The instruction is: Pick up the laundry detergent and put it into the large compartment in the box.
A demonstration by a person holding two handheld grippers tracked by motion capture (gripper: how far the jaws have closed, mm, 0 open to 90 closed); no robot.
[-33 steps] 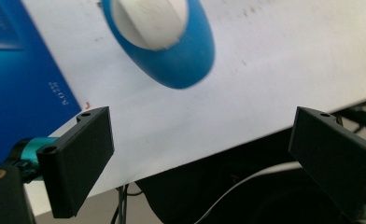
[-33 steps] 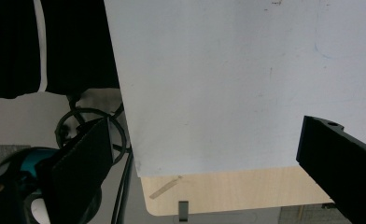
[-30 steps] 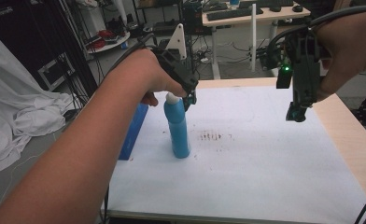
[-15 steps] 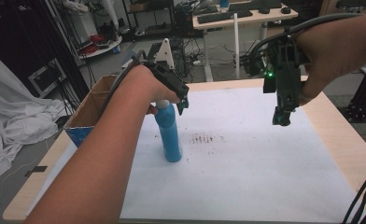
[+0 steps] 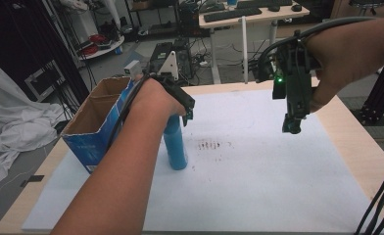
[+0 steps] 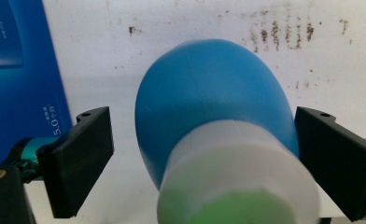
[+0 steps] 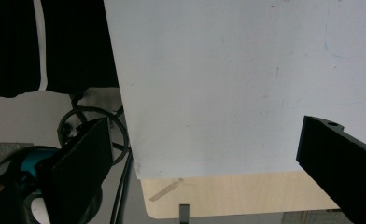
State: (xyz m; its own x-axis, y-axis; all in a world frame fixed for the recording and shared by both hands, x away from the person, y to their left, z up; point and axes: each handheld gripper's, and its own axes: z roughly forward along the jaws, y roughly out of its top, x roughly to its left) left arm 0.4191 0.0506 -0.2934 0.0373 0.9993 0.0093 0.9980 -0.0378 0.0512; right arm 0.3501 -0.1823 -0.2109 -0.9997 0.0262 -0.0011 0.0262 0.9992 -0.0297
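Change: since half a second ago, the open cardboard box with blue printed sides (image 5: 99, 125) shows more fully at the left; the right tongs (image 5: 292, 128) hang slightly lower.
Bottle: the tall blue plastic bottle with a white cap (image 5: 176, 147) stands upright on the white sheet (image 5: 258, 171) covering the bench (image 5: 361, 132), just beside the box, long axis vertical, cap up.
Left tongs (image 5: 187, 116): jaws wide around the cap, a gap at one side.
Right tongs: wide open, empty, above the sheet.
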